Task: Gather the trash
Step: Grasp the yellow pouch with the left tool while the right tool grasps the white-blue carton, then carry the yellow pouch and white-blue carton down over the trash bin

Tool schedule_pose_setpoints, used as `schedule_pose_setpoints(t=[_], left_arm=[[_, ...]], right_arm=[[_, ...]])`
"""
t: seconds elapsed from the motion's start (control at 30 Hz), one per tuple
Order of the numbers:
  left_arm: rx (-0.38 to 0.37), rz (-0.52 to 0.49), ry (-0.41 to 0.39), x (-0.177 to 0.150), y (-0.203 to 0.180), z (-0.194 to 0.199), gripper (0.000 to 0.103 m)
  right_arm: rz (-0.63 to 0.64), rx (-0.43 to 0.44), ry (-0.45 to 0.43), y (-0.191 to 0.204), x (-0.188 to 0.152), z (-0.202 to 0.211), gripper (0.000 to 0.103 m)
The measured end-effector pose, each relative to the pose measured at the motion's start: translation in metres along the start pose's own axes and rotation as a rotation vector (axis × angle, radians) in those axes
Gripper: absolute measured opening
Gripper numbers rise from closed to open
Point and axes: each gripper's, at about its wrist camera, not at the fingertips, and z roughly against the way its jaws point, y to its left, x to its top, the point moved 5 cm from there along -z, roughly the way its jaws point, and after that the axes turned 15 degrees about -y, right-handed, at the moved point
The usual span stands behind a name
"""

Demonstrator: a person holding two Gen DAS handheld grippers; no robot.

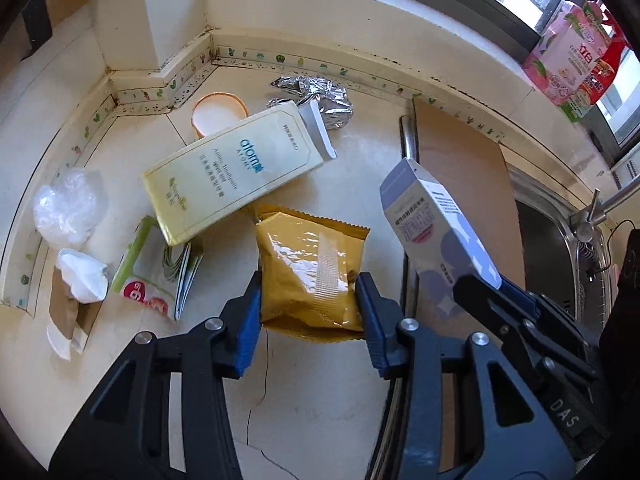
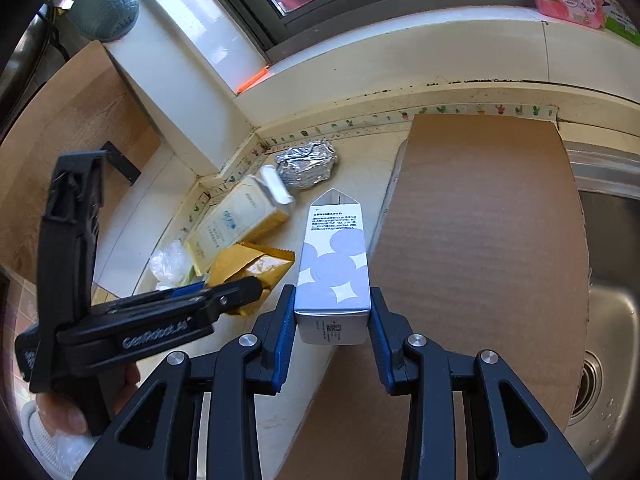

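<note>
The left hand-held gripper [image 1: 308,300] is pinching the yellow snack packet [image 1: 310,268] by its sides on the bench [image 1: 320,400]; it looks light, crinkly and slippery. The right hand-held gripper [image 2: 332,312] is gripping the stiff lavender carton [image 2: 334,268] at its base, probably empty.

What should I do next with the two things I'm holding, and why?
Probably lift both clear of the counter and carry them off to wherever the trash goes; no bin shows in either view. The left tool is closed on the yellow snack packet and the right tool on the purple-and-white carton, so both grasps look made, while the foil wrapper and gold box remain.
</note>
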Motion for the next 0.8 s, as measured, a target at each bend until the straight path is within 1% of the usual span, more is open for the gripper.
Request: schedule_pose_setpoints(t=[0.2, 0.3, 0.4, 0.5, 0.63, 0.7, 0.8], left_arm=[[-0.037, 0.012, -0.030, -0.028, 0.013, 0.065, 0.041], [-0.063, 0.009, -0.039, -0.045, 0.024, 0.099, 0.041], [-0.106, -0.008, -0.046, -0.064, 0.037, 0.136, 0.041], [-0.144, -0.030, -0.056, -0.088, 0.051, 0.172, 0.041], [-0.193, -0.051, -0.052, -0.131, 0.075, 0.217, 0.041], [-0.215, -0.060, -0.050, -0.153, 0.086, 0.233, 0.041], [-0.242, -0.075, -0.021, -0.190, 0.100, 0.253, 0.041]], right_arm=[[0.019, 0.009, -0.019, 0.028, -0.011, 0.037, 0.034], [0.028, -0.010, -0.028, 0.047, -0.026, 0.067, 0.034], [0.023, -0.030, -0.052, 0.067, -0.045, 0.105, 0.034], [0.021, -0.055, -0.080, 0.095, -0.075, 0.140, 0.034], [0.020, -0.078, -0.087, 0.132, -0.120, 0.178, 0.034], [0.034, -0.087, -0.082, 0.152, -0.147, 0.195, 0.034], [0.074, -0.101, -0.076, 0.179, -0.188, 0.218, 0.034]])
